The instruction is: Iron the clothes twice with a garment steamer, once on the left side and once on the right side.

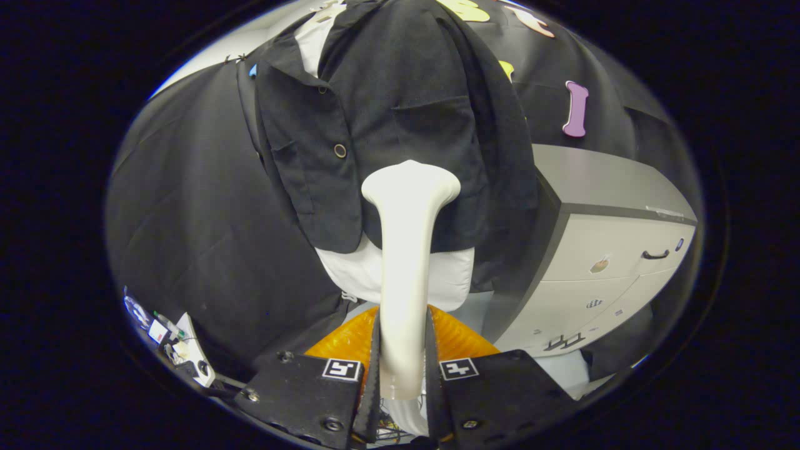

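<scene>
The gripper (403,369) has its two fingers (374,375) pressed against either side of the handle of a white garment steamer (406,262), holding it firmly. The steamer rises straight ahead of the fingers, and its wide flat head sits against the lower front of a black jacket (387,125). The jacket hangs on a white dress form (362,275), whose pale body shows below the jacket's hem and again at the collar. The steamer head lies just to the right of the jacket's round button (340,150) and below a chest pocket flap. Beneath the dress form, behind the steamer handle, sits an orange base (459,337). To the right of the jacket stands a grey cabinet (612,250) with drawers and a dark handle (655,254). Low to the left of the jacket, a few small items and cables (178,347) lie against the black cloth.
</scene>
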Tool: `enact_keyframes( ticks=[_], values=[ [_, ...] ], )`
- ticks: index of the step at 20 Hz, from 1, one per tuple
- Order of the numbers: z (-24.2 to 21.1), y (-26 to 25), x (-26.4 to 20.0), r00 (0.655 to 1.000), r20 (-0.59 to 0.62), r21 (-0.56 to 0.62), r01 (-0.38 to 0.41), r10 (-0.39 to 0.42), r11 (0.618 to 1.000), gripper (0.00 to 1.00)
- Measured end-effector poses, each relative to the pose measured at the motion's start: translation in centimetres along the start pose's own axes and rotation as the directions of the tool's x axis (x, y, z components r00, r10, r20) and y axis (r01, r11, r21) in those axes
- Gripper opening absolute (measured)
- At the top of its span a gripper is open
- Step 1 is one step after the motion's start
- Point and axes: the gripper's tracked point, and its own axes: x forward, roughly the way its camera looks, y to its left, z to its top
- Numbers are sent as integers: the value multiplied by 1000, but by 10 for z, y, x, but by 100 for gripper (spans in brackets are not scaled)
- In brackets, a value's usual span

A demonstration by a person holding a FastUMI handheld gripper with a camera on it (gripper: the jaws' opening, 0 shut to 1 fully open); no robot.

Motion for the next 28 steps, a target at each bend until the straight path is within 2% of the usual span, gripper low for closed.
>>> enact_keyframes(
  ticks=[9,14,21,28],
  values=[
    [37,24,-52,996,90,2,-28,28,1000,33],
    [74,60,-93,982,177,-26,-55,58,998,33],
    [130,132,-124,943,286,-144,-131,168,981,33],
    [172,208,-128,900,343,-225,-200,270,953,33]
  ],
)
